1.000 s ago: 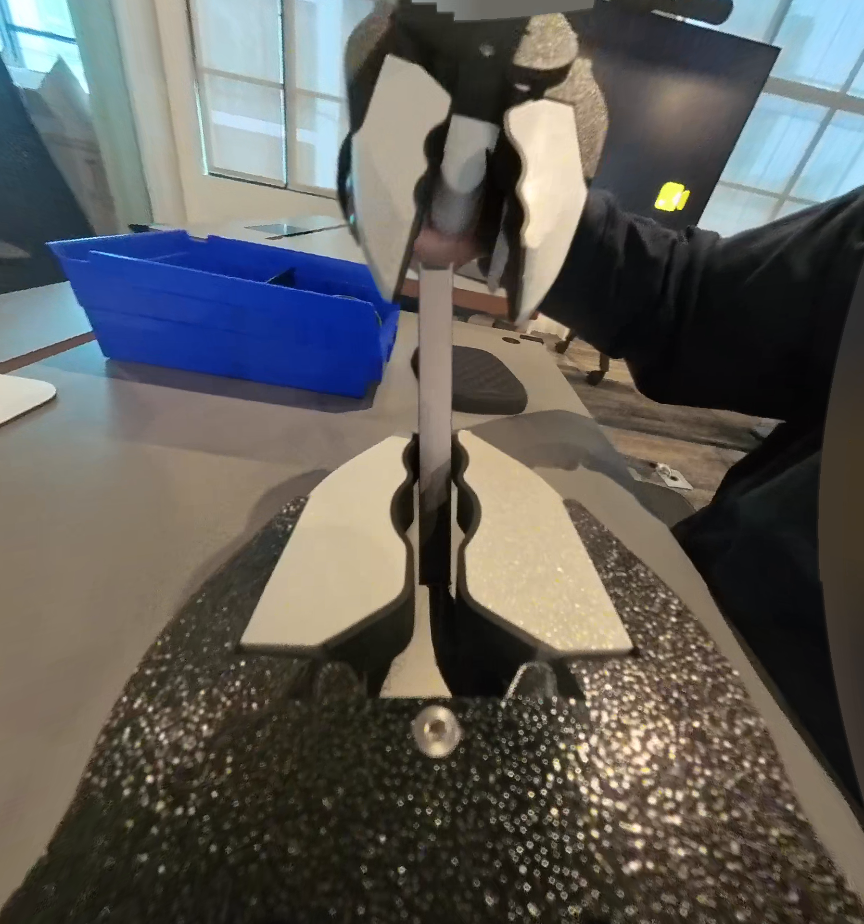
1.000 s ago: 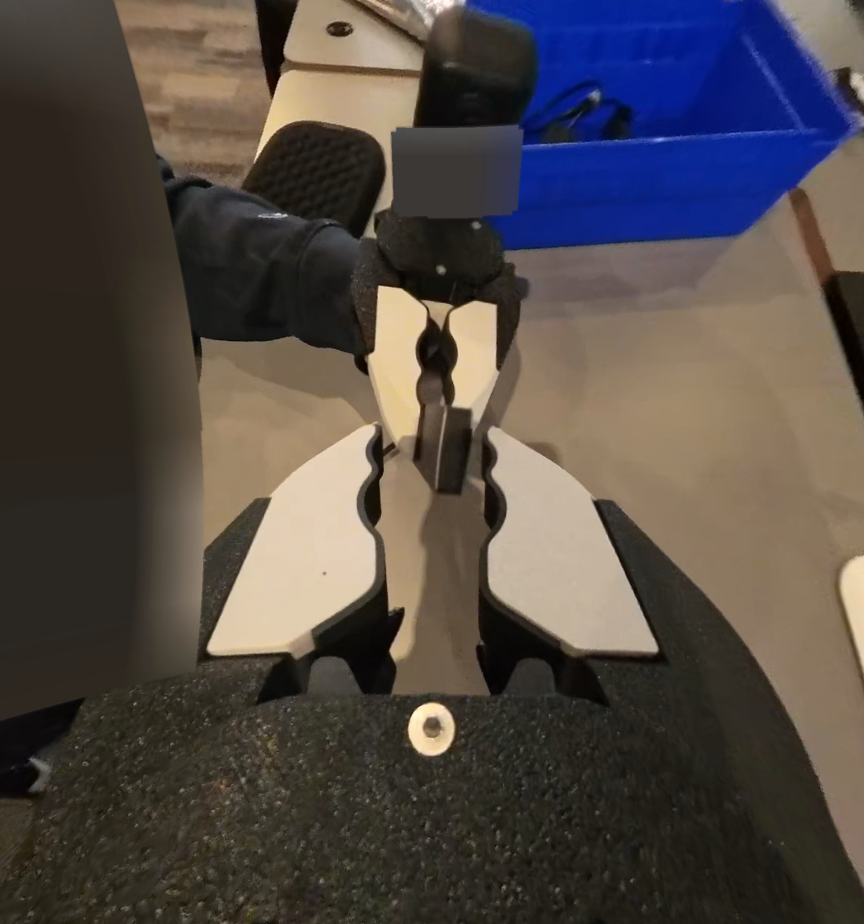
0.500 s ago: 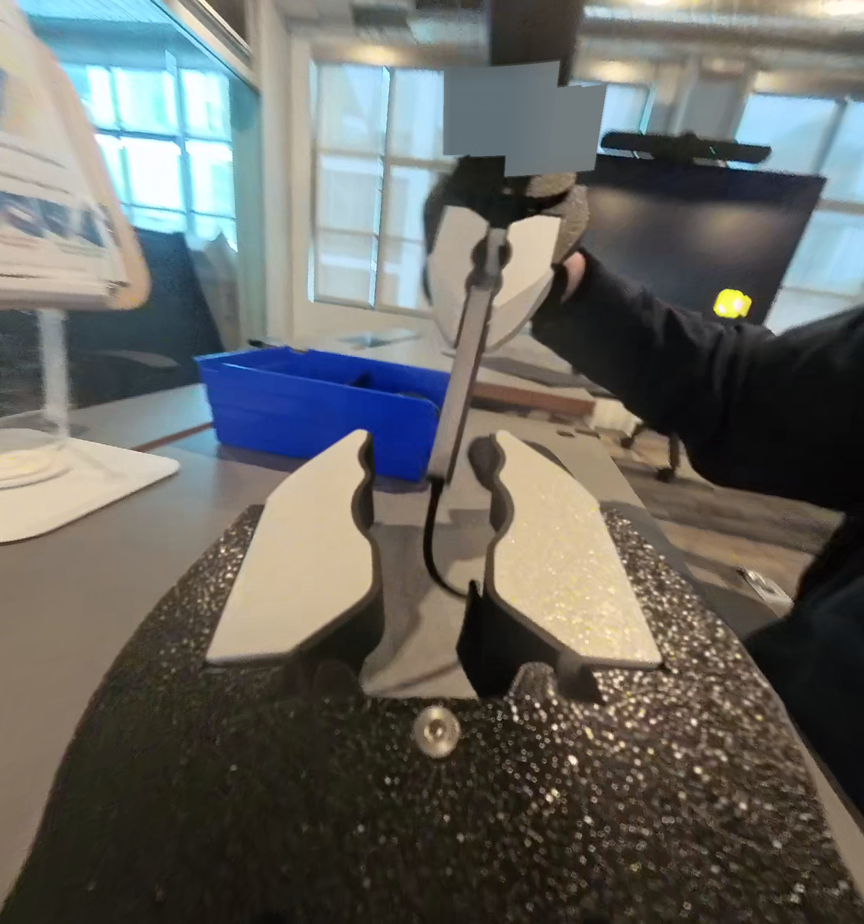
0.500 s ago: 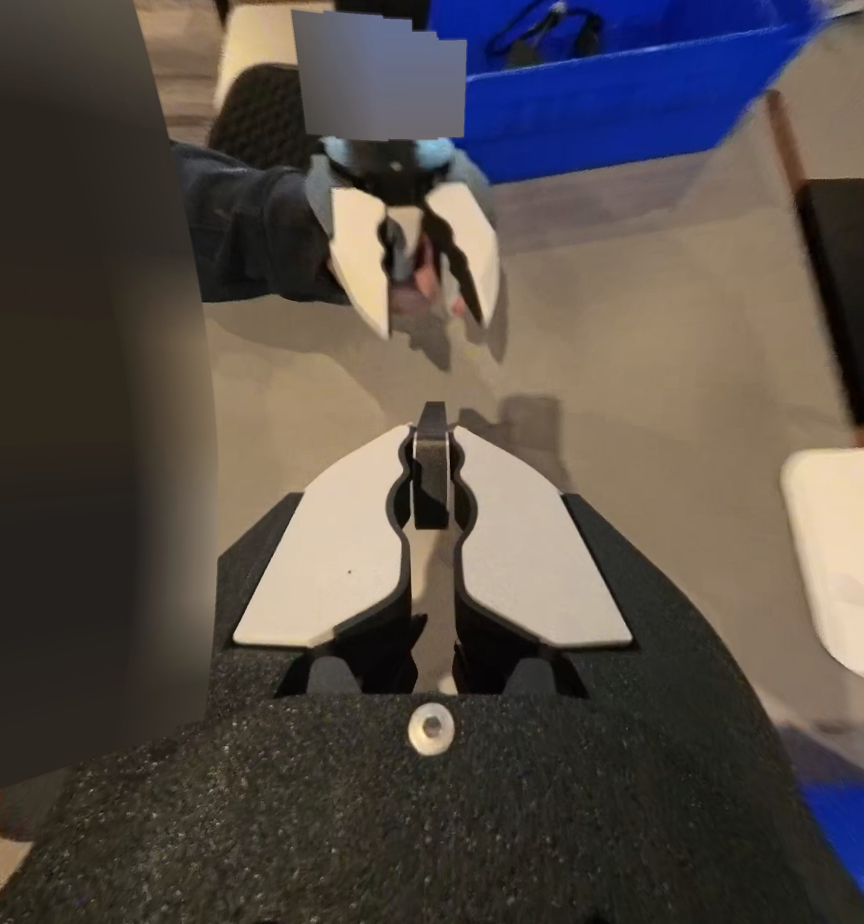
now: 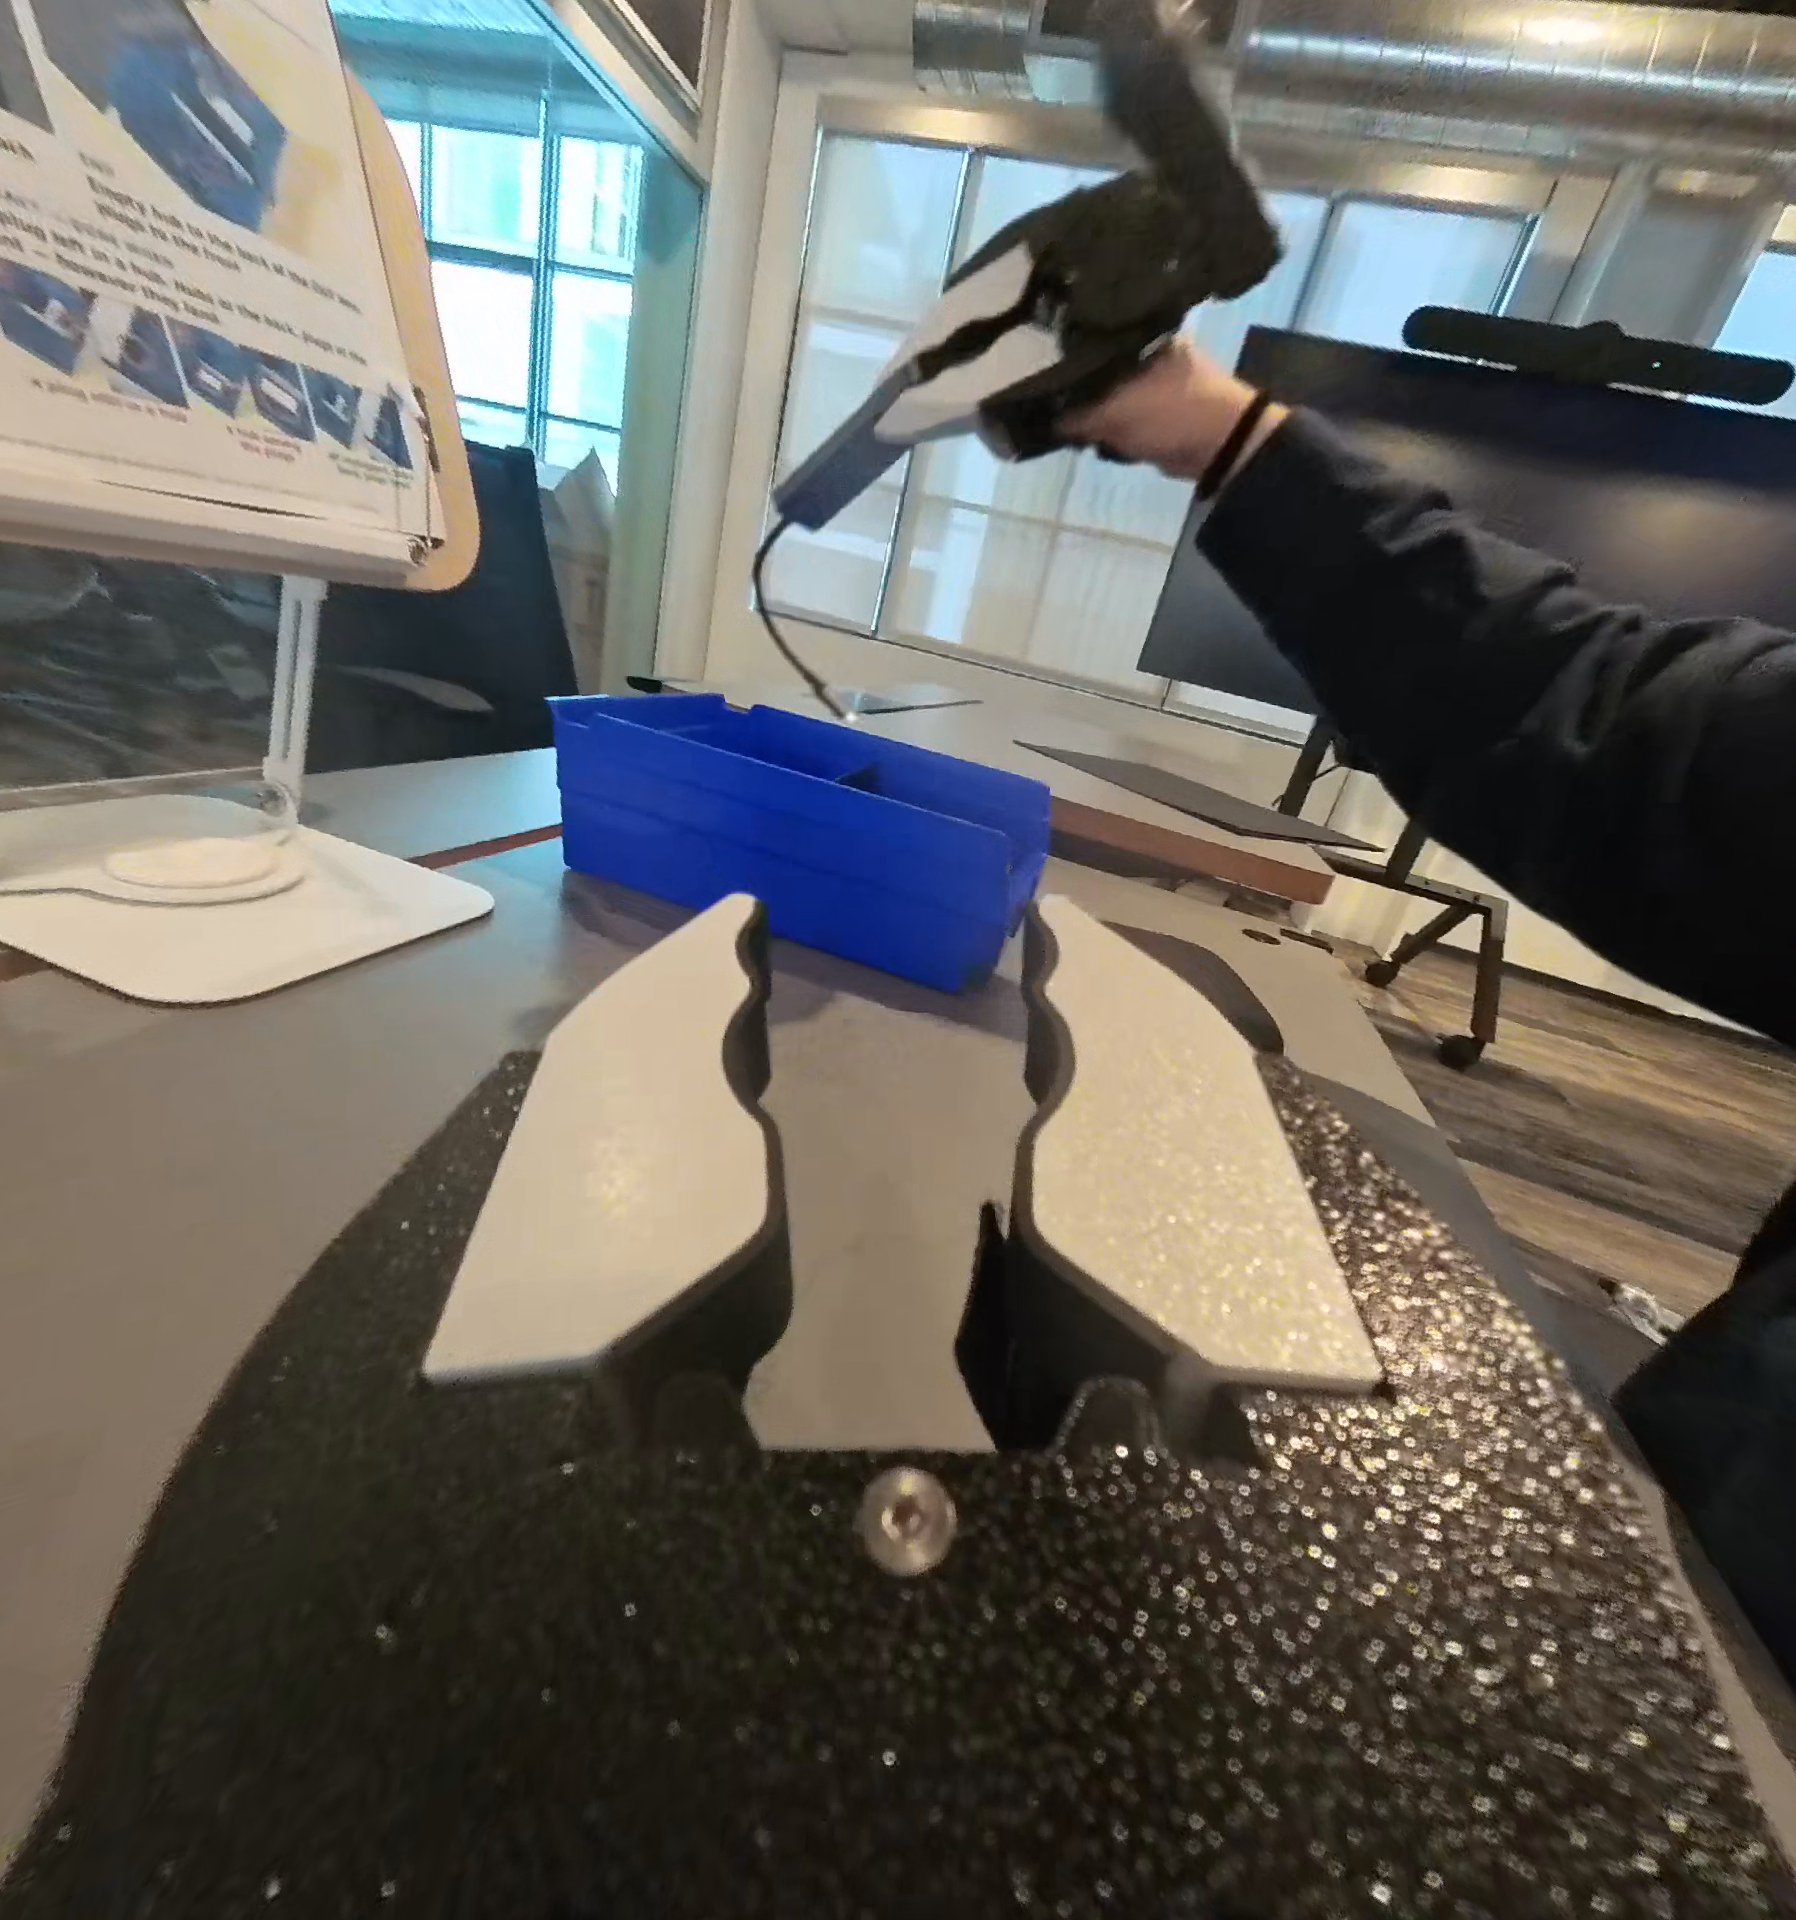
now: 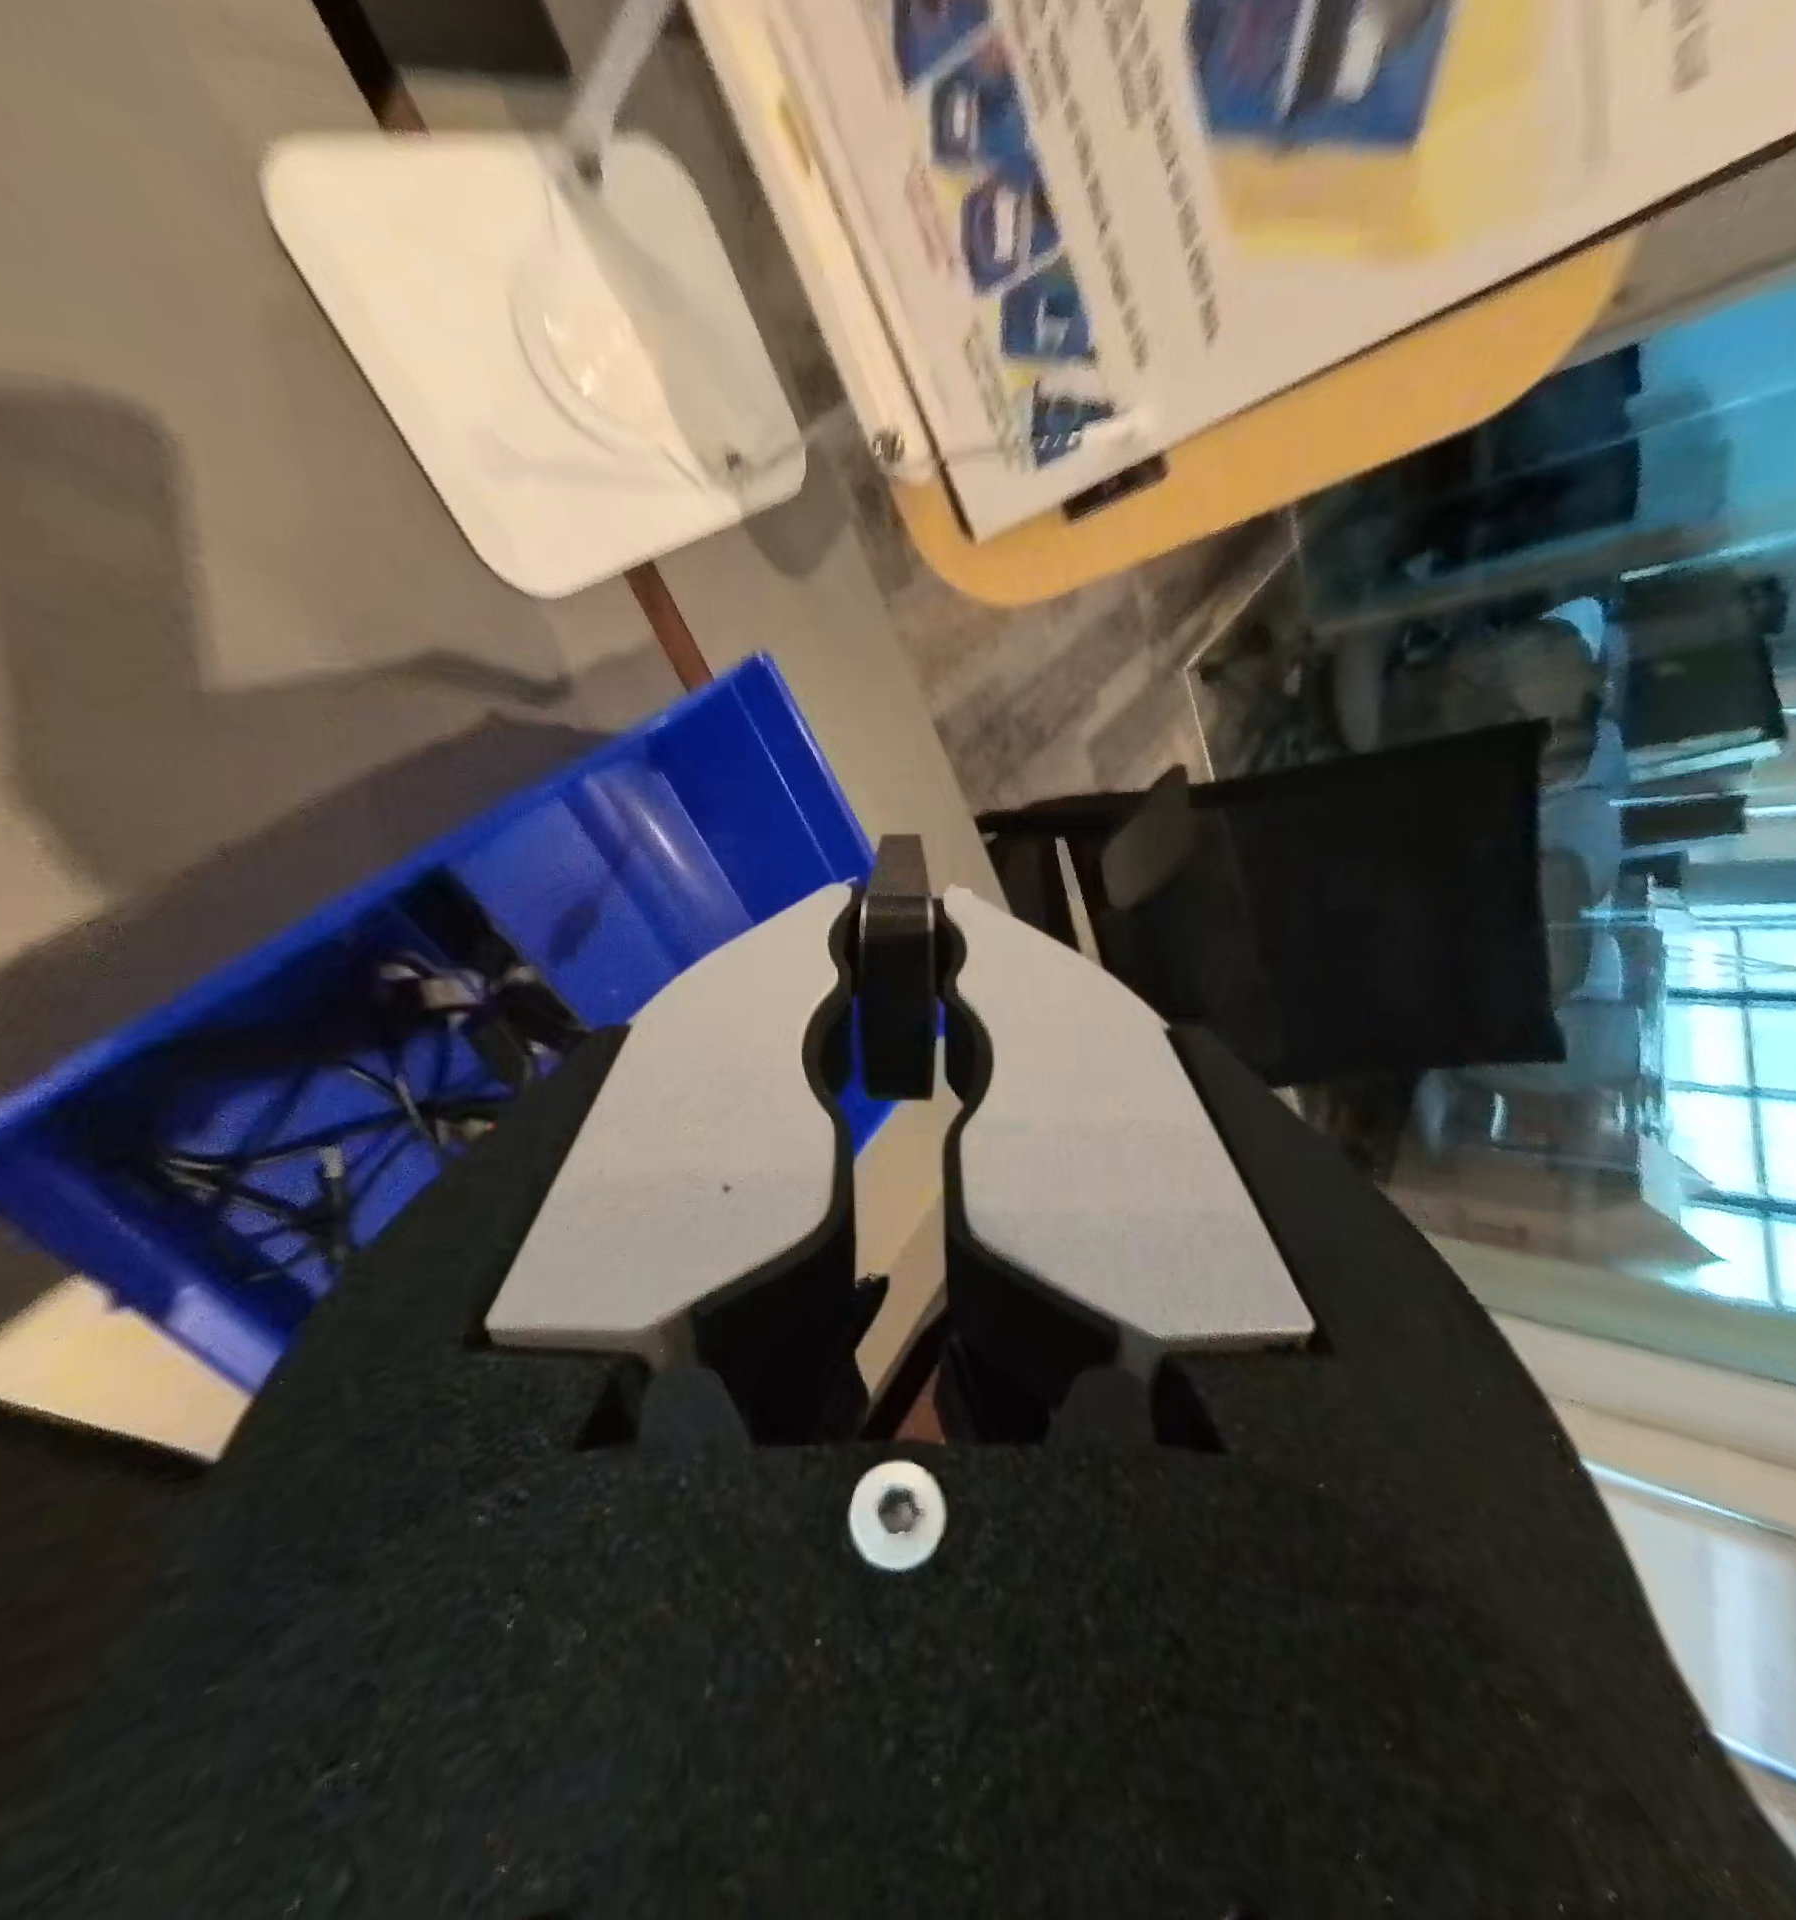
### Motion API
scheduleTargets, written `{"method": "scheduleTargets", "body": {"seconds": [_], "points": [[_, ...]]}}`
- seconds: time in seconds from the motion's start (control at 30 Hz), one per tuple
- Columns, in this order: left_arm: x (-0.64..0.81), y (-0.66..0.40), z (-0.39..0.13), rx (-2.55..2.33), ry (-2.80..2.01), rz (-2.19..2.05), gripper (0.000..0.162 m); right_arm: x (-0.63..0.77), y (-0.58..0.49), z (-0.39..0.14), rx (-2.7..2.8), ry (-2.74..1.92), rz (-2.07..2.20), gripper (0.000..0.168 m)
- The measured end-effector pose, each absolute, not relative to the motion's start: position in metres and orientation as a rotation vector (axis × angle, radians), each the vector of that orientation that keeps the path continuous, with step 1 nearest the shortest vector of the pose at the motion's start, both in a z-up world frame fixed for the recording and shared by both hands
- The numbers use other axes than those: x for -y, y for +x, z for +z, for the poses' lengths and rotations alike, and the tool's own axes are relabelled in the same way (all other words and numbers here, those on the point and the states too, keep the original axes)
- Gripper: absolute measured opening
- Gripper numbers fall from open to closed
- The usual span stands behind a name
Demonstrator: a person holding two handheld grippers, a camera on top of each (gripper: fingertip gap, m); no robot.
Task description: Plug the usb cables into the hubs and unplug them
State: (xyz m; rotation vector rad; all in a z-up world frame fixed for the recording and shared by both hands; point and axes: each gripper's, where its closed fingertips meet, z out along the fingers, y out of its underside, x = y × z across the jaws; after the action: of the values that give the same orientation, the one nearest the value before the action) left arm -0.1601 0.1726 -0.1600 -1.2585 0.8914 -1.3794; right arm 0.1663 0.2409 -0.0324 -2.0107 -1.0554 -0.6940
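Two grippers share this moment, and only one is loaded: the right gripper (image 6: pixel 899 925), seen in its own view at centre frame, is clamped narrow on a slim grey-and-black bar-shaped usb hub (image 6: pixel 896 987). In the left wrist view that same hub (image 5: pixel 840 470) hangs high in the upper middle of the frame, tilted down-left, with a thin black cable (image 5: pixel 774 613) curling from its lower end toward the blue plastic bin (image 5: pixel 800 831) on the grey table (image 5: pixel 146 1143). The left gripper (image 5: pixel 894 930) stands wide apart and empty (nothing between its pale fingers). One risk: the dangling cable could snag the bin's rim, since it swings loose, and the hub could twist in so slender a pinch.
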Motion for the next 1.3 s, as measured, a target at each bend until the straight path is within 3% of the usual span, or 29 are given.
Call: {"method": "scheduleTargets", "body": {"seconds": [0.2,0.47,0.6,0.77,1.3], "points": [[-0.174,-0.161,-0.161,-0.875,-1.27,-1.412,0.044,-0.279,0.203,-0.112,1.093,-2.063,-0.851,0.012],[-0.164,-0.154,-0.162,-0.941,-1.24,-1.349,0.036,-0.296,0.204,-0.175,0.599,-2.361,-0.187,0.012],[-0.16,-0.149,-0.165,-0.975,-1.245,-1.344,0.036,-0.305,0.214,-0.174,0.311,-2.362,0.0,0.018],[-0.16,-0.148,-0.166,-0.975,-1.248,-1.354,0.036,-0.304,0.248,-0.163,0.024,-2.338,-0.034,0.044],[-0.159,-0.147,-0.168,-0.971,-1.26,-1.368,0.034,-0.277,0.218,-0.131,0.053,-2.259,0.139,0.038]]}}
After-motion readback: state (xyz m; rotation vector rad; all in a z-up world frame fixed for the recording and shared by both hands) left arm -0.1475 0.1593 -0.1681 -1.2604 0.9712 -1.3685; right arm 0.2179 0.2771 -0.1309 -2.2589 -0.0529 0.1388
